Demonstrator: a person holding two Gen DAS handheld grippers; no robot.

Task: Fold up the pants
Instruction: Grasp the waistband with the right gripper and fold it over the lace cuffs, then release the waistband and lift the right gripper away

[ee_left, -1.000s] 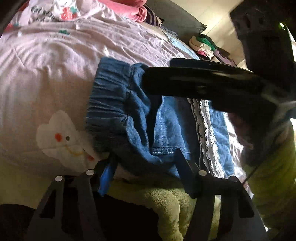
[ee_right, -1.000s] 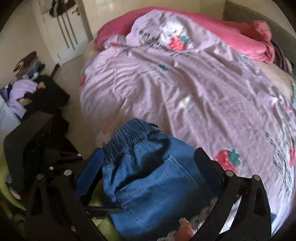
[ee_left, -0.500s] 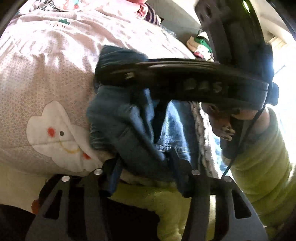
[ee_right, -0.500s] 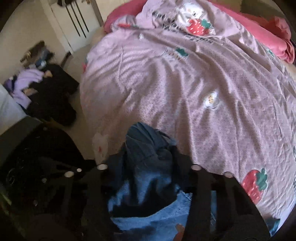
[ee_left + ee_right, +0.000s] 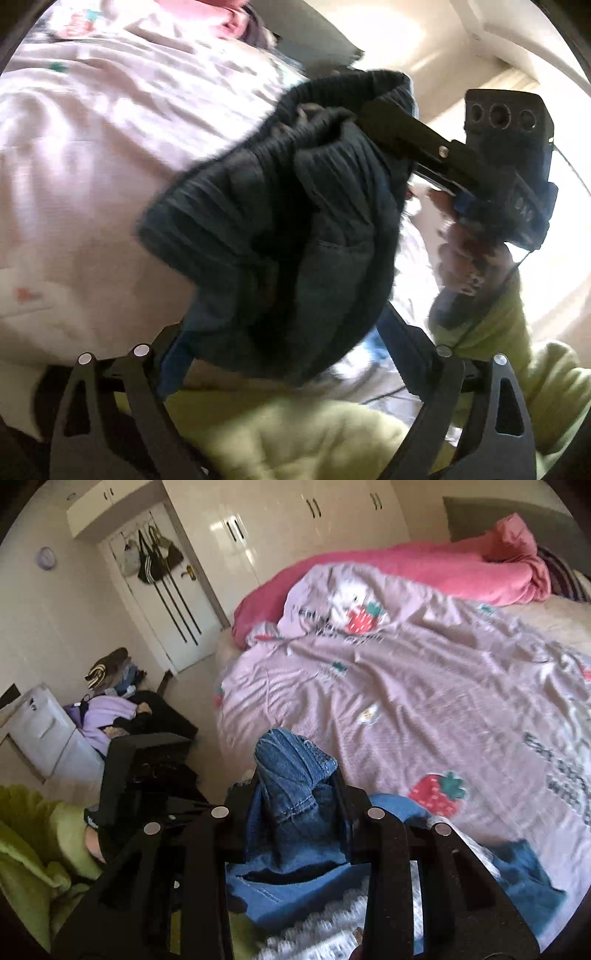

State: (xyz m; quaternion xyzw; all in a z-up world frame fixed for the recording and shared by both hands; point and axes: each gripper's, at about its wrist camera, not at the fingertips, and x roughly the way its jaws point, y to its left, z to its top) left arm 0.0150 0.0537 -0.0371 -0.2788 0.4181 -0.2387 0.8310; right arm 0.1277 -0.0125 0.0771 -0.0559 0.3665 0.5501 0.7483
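Observation:
The blue denim pants [image 5: 295,797] with an elastic waistband and white lace trim [image 5: 332,934] are lifted off the bed. My right gripper [image 5: 297,779] is shut on a bunched part of the waistband; it also shows in the left wrist view [image 5: 373,110], clamped on the waistband top. In the left wrist view the pants [image 5: 280,229] hang dark and bunched between the fingers of my left gripper [image 5: 284,343]. The cloth hides the left fingertips, so its grip is unclear.
The bed is covered by a lilac strawberry-print quilt [image 5: 424,686] with a pink blanket [image 5: 424,568] at its far side. Clothes lie on the floor [image 5: 110,720] by a white drawer unit. A wardrobe stands behind. The person's green sleeve [image 5: 295,435] is close.
The right gripper closed on the waistband and lifted it up off the bed. The pants rose and bunched between both grippers, and both views tilted upward.

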